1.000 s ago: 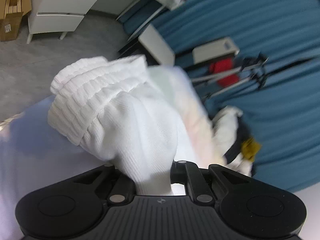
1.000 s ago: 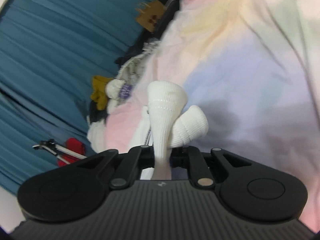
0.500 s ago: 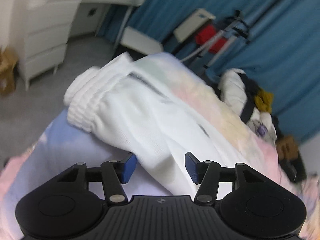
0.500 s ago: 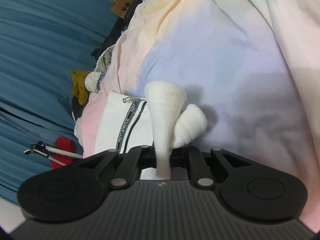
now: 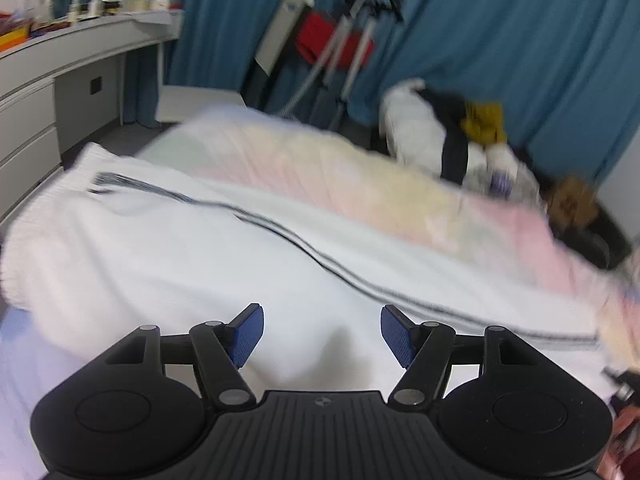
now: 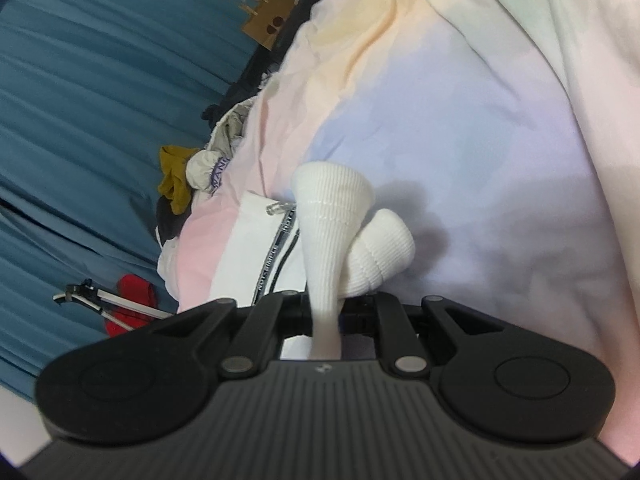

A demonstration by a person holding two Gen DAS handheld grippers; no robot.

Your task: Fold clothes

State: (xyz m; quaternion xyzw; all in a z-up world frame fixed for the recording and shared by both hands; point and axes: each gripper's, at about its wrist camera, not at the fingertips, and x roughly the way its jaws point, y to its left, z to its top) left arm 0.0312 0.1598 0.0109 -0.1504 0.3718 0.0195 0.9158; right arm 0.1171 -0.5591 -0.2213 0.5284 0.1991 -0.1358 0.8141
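We have the white trousers [image 5: 192, 264] laid lengthwise along the bed [image 5: 360, 176], black side stripe showing, waistband toward the bed's far left corner. Left gripper [image 5: 322, 334] hangs over them with jaws opening, blue pads clear of the cloth, nothing between them. Right gripper [image 6: 326, 322] is clamped tight on a ribbed white cuff [image 6: 332, 216]; a second cuff sits just beside it.

Judged step: the garment is spread, first fold not yet made. Next we likely need a fresh left-hand pinch at the waistband, then bring the ends together.

The bed wears a pastel tie-dye cover. An unsorted clothes pile [image 5: 452, 144] sits at its far edge; blue curtains [image 5: 520, 40] behind, white desk [image 5: 60, 64] left.
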